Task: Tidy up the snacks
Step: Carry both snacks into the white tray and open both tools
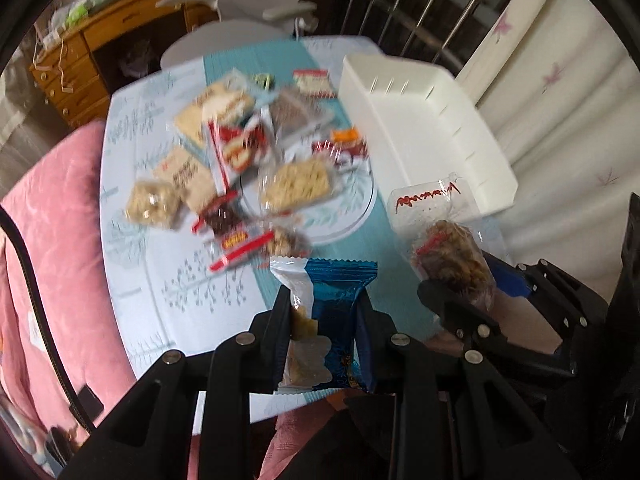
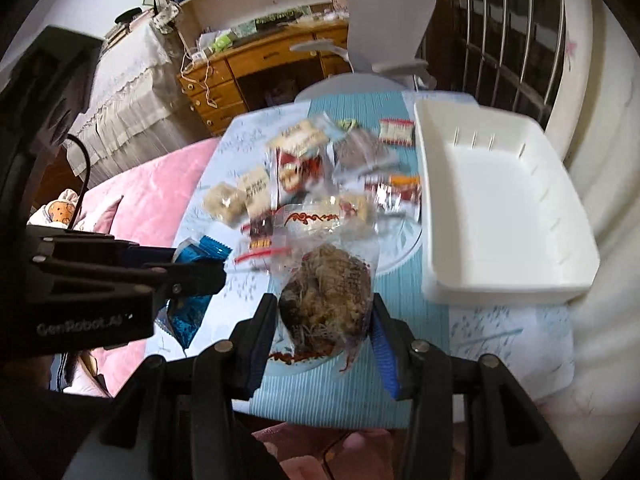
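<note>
My left gripper (image 1: 323,312) is shut on a blue-and-white snack packet (image 1: 336,308) and holds it above the table's near edge. My right gripper (image 2: 325,320) is shut on a clear bag of brown nutty snack (image 2: 326,300); that bag also shows in the left wrist view (image 1: 450,260). A pile of wrapped snacks (image 1: 248,152) lies on the table around a glass plate (image 1: 356,216). An empty white bin (image 2: 500,208) stands on the right; it also shows in the left wrist view (image 1: 432,132). The left gripper and blue packet appear at the left of the right wrist view (image 2: 192,280).
The table (image 1: 160,280) has a pale patterned cloth and a teal runner. A pink cushion (image 1: 52,240) lies at the left. A grey office chair (image 2: 392,28) and a wooden desk (image 2: 256,64) stand behind the table. A curtain (image 1: 560,80) hangs at the right.
</note>
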`<state>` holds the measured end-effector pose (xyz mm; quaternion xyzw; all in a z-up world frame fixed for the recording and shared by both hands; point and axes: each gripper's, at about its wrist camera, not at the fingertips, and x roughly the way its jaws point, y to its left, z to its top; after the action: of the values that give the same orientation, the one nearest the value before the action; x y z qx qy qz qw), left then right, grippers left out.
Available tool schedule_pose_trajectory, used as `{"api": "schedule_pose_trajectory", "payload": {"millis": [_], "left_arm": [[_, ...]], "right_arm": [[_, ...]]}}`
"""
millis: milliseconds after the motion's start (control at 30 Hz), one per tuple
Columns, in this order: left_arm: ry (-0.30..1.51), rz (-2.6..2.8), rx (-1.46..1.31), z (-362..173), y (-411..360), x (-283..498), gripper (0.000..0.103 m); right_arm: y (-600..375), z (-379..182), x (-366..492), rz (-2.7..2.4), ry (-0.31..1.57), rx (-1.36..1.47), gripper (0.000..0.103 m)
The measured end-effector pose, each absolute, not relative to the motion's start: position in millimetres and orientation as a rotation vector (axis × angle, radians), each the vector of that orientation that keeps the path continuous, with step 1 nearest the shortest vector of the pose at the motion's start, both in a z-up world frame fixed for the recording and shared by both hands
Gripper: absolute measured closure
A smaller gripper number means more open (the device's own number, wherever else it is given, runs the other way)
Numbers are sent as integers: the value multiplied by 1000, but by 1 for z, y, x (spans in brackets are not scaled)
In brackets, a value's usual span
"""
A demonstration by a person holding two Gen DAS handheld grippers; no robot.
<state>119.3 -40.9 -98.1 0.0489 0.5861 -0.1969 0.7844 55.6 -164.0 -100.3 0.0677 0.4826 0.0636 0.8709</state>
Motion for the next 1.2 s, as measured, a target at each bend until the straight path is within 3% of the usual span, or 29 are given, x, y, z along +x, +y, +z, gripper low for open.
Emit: {"api": "schedule_pose_trajectory", "payload": {"millis": [467, 1000, 1067, 1100, 1133, 1200], "left_arm": [[1106, -457, 112, -60, -133, 124, 76], [1085, -421, 58, -71, -252, 153, 75], [1091, -421, 55, -75, -263, 155, 71], [1093, -419, 51, -75, -267, 155, 60], [1093, -414, 47, -76, -271, 156, 43], [1086, -396, 44, -76, -277, 157, 29]], "right_arm": [[-258, -73, 60, 97, 955, 112, 58], [-382, -78, 98, 150, 966, 42, 57], [-390, -81, 100, 157, 974, 36, 55], [-396, -83, 102, 152, 981, 31, 55], [-400, -86, 104, 151, 993, 25, 54], [-407, -90, 107, 151, 1008, 17, 54]]}}
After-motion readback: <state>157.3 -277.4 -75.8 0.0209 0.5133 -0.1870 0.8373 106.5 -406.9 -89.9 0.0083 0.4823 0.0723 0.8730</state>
